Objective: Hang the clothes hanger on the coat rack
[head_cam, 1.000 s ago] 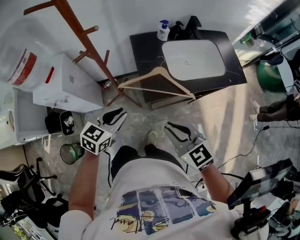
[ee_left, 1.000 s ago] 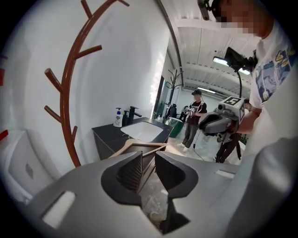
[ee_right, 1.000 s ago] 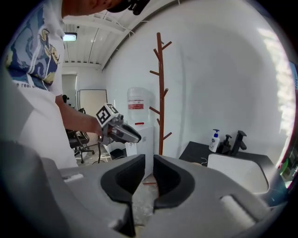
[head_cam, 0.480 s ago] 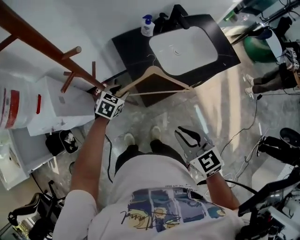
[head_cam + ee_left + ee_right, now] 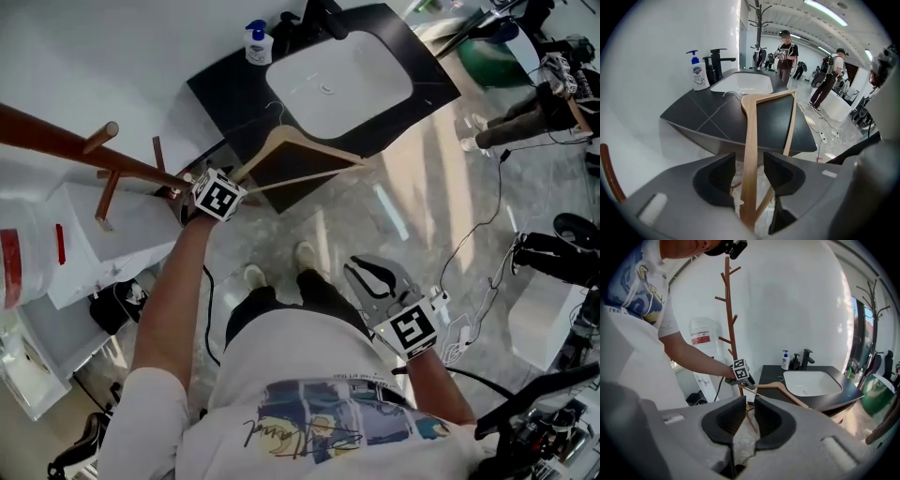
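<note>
Since our left tool [image 5: 749,171] has just been opening wide astride the hanger [image 5: 750,117], pads clear, we reckon gripping comes next; our right tool [image 5: 748,405] sits barely parted, empty.

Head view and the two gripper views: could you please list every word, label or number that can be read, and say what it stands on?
Nothing can be read with certainty.
Soap bottle: blue label, print too small to read.
White T-shirt: one handwritten-style word, too blurred to read.
White container beside the coat rack: red label, print too small to read.
</note>
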### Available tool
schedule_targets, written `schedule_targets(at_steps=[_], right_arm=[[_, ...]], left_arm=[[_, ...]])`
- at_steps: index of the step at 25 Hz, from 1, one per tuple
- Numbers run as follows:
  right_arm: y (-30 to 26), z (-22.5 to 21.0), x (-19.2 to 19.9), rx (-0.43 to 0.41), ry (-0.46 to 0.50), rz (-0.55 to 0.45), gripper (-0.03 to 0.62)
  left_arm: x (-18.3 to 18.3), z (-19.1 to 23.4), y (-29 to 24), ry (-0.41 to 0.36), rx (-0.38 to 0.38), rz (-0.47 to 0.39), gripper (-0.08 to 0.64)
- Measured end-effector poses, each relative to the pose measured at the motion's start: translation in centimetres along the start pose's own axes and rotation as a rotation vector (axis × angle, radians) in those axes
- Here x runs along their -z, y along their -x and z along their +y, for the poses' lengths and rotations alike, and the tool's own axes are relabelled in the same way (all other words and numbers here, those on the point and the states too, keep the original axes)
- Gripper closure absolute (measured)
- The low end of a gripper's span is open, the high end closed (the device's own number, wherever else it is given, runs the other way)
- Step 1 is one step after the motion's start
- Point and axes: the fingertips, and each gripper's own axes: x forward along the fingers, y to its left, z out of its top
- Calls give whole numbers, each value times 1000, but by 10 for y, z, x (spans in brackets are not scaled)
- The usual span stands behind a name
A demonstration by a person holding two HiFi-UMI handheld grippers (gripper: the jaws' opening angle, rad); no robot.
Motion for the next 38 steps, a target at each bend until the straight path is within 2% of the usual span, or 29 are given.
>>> schedule_targets(at_steps=[5, 8, 11, 15, 20, 25, 38], right_arm=[[3, -10, 2, 13, -5, 1, 535], [4, -14, 3, 12, -4, 5, 534], [6, -19, 8, 11, -13, 13, 534], [6, -25, 8, -4, -4, 17, 534], [5, -32, 9, -42, 20, 9, 535], [4, -35, 8, -83, 65, 12, 534], [5, -40, -5, -216, 185, -53, 534]], left_arm=[[7, -8, -12, 0, 45, 62, 394], [13, -13, -18, 29, 85, 85, 416], [13, -19, -22, 43, 113, 82, 479], [11, -24, -20, 19, 107, 65, 485], [7, -23, -5, 14, 22, 11, 486], [-4, -22, 17, 47, -58, -71, 489], [-16, -33, 109, 81, -276, -197, 499]])
